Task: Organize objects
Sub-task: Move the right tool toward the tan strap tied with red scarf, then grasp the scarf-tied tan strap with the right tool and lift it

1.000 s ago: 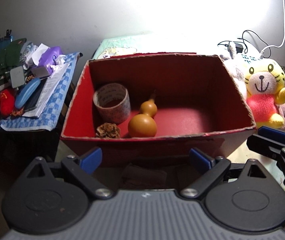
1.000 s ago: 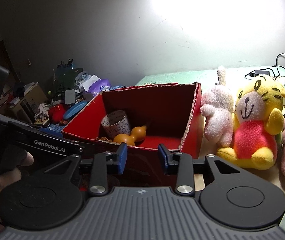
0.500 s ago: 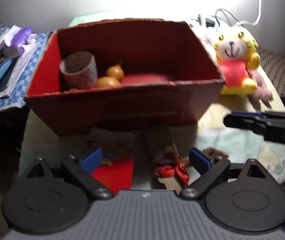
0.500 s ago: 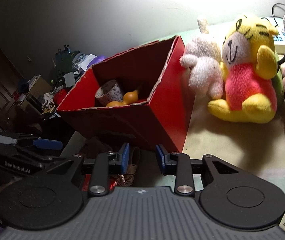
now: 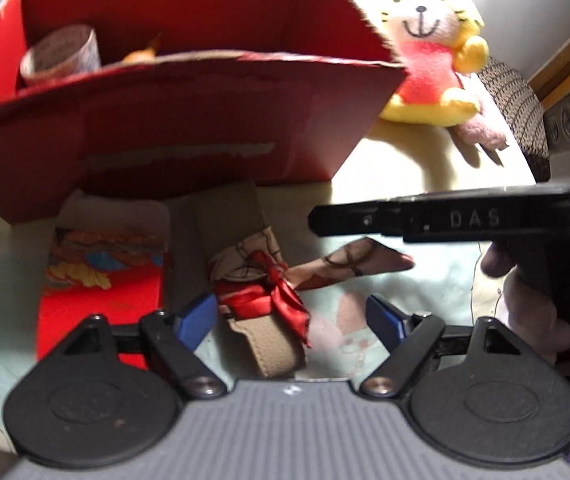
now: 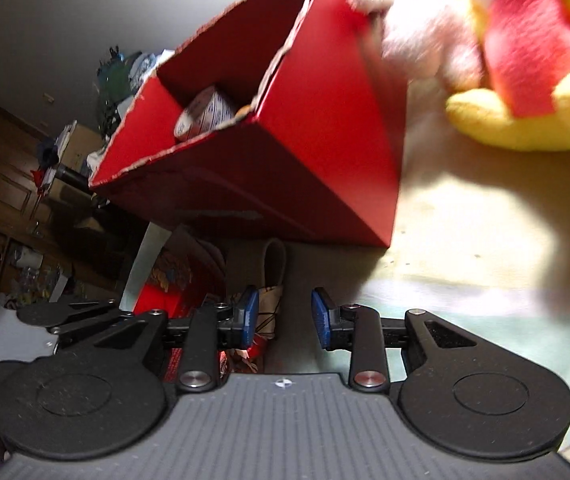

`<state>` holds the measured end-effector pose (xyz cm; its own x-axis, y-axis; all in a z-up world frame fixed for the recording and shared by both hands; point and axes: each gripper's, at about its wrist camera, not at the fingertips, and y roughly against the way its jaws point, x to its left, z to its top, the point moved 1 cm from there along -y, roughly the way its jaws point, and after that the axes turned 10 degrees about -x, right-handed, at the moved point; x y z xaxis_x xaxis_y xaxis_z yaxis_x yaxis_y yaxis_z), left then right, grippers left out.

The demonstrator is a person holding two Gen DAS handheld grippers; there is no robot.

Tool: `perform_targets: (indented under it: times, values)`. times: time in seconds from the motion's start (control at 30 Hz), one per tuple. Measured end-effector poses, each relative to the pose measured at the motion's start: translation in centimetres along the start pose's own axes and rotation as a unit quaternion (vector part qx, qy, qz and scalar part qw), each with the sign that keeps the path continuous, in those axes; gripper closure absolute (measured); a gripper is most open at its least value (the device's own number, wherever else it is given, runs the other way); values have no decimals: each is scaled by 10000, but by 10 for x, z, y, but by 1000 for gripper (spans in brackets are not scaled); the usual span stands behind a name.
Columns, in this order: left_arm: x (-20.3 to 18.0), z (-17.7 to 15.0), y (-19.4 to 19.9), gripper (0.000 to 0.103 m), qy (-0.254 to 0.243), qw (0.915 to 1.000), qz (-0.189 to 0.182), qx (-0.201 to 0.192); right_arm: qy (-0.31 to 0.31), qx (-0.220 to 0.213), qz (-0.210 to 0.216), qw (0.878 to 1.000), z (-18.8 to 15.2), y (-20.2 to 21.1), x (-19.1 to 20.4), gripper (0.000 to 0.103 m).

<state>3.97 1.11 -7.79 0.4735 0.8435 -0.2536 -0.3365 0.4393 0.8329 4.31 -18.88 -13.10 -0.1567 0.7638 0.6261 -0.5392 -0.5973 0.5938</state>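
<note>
A red cardboard box (image 5: 189, 120) (image 6: 317, 168) stands on the bed with a tape roll (image 5: 61, 54) (image 6: 205, 114) and an orange gourd (image 5: 141, 53) inside. In front of it lies a beige strap tied with a red patterned scarf (image 5: 261, 292) (image 6: 269, 304), next to a red packet (image 5: 101, 280) (image 6: 161, 284). My left gripper (image 5: 291, 320) is open, low over the strap and scarf. My right gripper (image 6: 283, 316) is open and empty just above the same strap; its side shows in the left wrist view (image 5: 445, 220).
A yellow tiger plush in a red shirt (image 5: 433, 68) (image 6: 537, 52) and a pink plush (image 6: 417, 20) sit right of the box. A cluttered side table (image 6: 65, 152) stands at the left. A dark patterned cushion (image 5: 517, 112) lies at the far right.
Both grippers have dropped down and pulled back from the box toward the strap and scarf in front of it. The right gripper has opened a little wider.
</note>
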Motion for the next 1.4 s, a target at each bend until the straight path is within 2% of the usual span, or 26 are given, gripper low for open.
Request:
perform_targets:
  times: [0.13,0.5,0.67,0.8,0.93,1.1,1.23,1.4]
  values:
    - [4,-1,-13,28,44,9998,-64,172,29,174,68,9998,1,-10,3,70]
    - [18,1,-30,32,41,9990,-179,396,98,545,212,9982,1,-33,12,71]
    - [18,3,-32,31,-139,9991,-122,388,125,692,199,9973,0,-41,14,68]
    - [15,4,-34,31,-309,9988,-79,371,-83,673,270,9973,-1,-41,6,71]
    - [11,5,-34,33,-446,9983,-73,373,-368,644,334,9967,-3,-34,-6,74]
    - [4,6,-28,41,-689,9970,-170,309,-611,561,374,9959,-3,-13,-18,76]
    - [-7,10,-21,42,-885,9947,-447,272,-976,452,413,9933,-5,8,-34,76]
    - [-31,14,-22,43,-1300,9871,-870,344,-1170,182,197,9928,-8,43,-48,76]
